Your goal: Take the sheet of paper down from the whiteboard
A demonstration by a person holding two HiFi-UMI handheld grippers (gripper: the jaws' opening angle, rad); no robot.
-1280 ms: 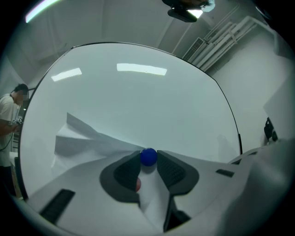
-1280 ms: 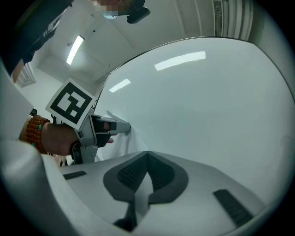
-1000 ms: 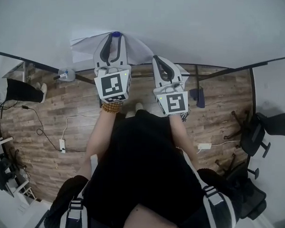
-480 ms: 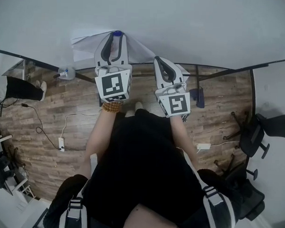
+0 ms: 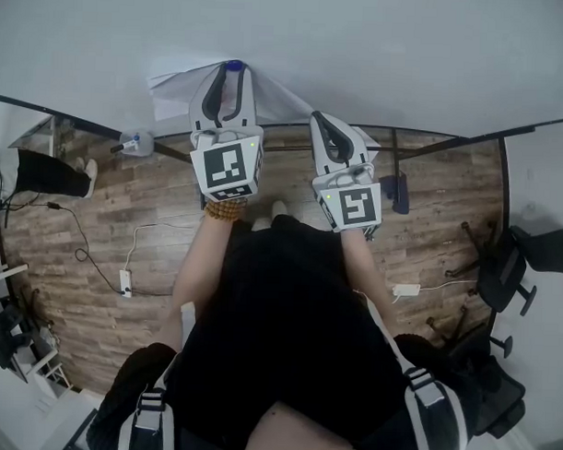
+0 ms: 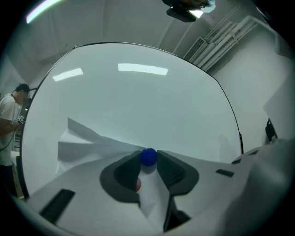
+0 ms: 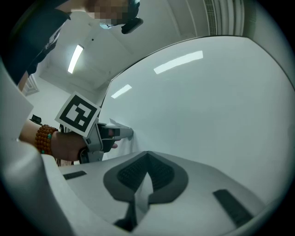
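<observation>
A white sheet of paper [image 5: 176, 88] hangs crumpled on the whiteboard [image 5: 380, 48], pinned by a round blue magnet [image 5: 234, 66]. My left gripper [image 5: 229, 76] points level at the board, its jaws closed on that blue magnet [image 6: 148, 156], with the paper [image 6: 78, 143] spreading left and below. A small red spot shows behind the left pad. To the right and lower, my right gripper [image 5: 326, 121] is shut on the sheet's edge; a strip of paper [image 7: 143, 193] sticks out between its closed pads. The left gripper [image 7: 123, 133] also shows in the right gripper view, against the board.
Below me is wooden floor with the whiteboard's stand legs [image 5: 395, 188], a power strip [image 5: 125, 283] with cables, and office chairs [image 5: 515, 265] at the right. Another person [image 6: 9, 113] stands off to the left of the board.
</observation>
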